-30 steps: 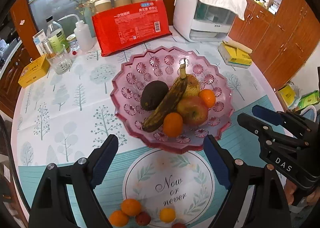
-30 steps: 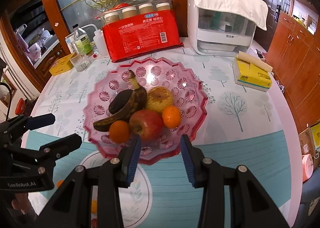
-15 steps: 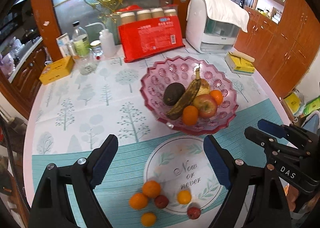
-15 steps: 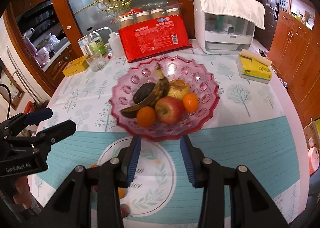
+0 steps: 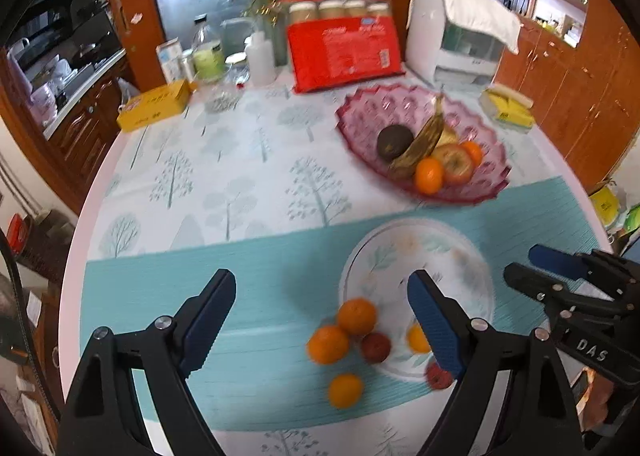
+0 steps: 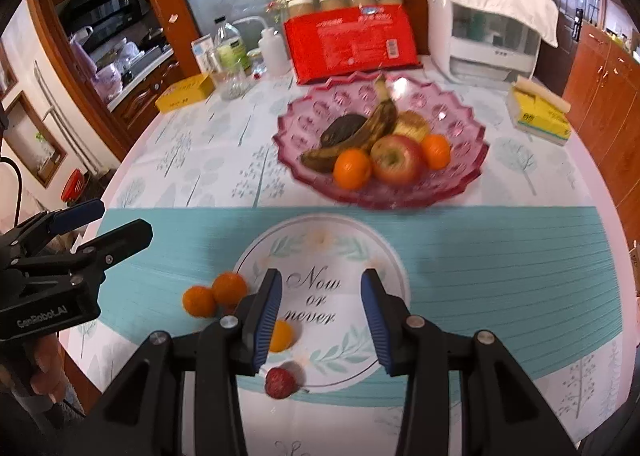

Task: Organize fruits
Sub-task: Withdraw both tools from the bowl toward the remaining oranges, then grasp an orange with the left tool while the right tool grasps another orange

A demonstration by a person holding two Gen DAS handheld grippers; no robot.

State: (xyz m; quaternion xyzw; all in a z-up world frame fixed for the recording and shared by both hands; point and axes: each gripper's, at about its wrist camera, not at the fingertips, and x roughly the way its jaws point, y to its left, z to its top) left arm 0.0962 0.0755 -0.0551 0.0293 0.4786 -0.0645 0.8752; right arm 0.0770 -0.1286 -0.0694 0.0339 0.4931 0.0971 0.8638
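Note:
A pink glass fruit bowl point(image 5: 360, 120) point(image 6: 460, 112) holds a banana point(image 6: 360, 136), a dark avocado point(image 5: 394, 142), an apple point(image 6: 396, 160), a pear and two oranges. Loose fruit lies on the teal mat near the front edge: several oranges point(image 5: 356, 316) point(image 6: 229, 288), a small yellow one point(image 6: 280, 336) and two small red fruits point(image 5: 376, 347) point(image 6: 280, 382). My left gripper point(image 5: 320, 316) is open and empty above the loose fruit. My right gripper point(image 6: 321, 314) is open and empty over the round "Now or never" print point(image 6: 316, 296).
At the back stand a red package point(image 6: 352, 44) with jars, a white appliance point(image 6: 488, 32), bottles point(image 5: 208, 52), and a yellow box point(image 5: 154, 104). A yellow tissue pack point(image 6: 538, 116) lies right of the bowl. The round table edge point(image 5: 80, 216) curves at left.
Both grippers have pulled back from the bowl toward the table's front edge, the left one also swinging left. The loose fruit has come into fuller view. Both stay open.

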